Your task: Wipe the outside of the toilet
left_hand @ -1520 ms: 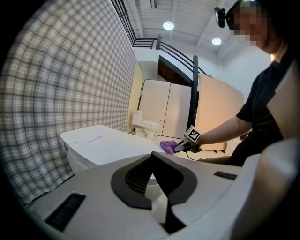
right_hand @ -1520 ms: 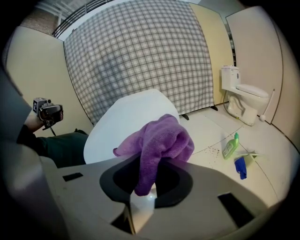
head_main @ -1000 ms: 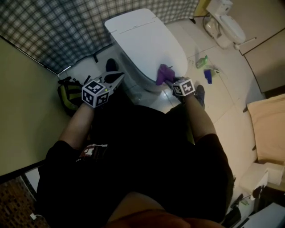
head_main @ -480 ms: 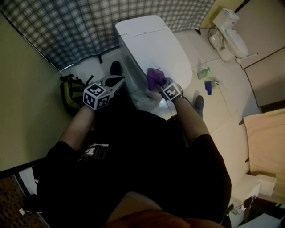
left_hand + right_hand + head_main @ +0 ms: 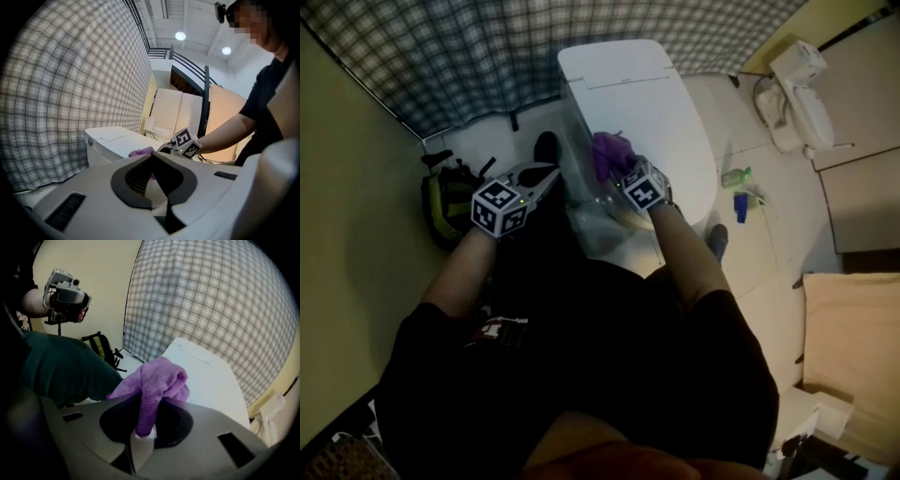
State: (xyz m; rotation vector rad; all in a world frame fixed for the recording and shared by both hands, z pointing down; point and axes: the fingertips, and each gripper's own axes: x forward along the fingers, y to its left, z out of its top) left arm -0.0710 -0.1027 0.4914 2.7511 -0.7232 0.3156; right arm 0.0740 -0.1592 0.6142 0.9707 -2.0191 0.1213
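Cloth (image 5: pixel 157 380), purple, napped and bunched into a soft wad, is pinched by its tail between the jaws of my right gripper (image 5: pixel 143 428); the wad bulges out ahead of the tips. Left gripper (image 5: pixel 153 154): jaws together with nothing in them, held off the toilet's left flank, not touching. Toilet (image 5: pixel 661 103) lies directly ahead of and below the right jaws, lid down, long axis running away from me toward the plaid curtain (image 5: pixel 441 56). In the head view the cloth sits at the lid's left edge, seemingly in contact; the right gripper is plainly the nearer one. Surface: white, smooth, glossy, rounded at the front, boxy at the rear. Judgement: the next stroke should follow the left side along that axis; the shell looks slick, so the cloth should glide. Backpack (image 5: pixel 445 202) on the floor to the left, apart from the toilet.
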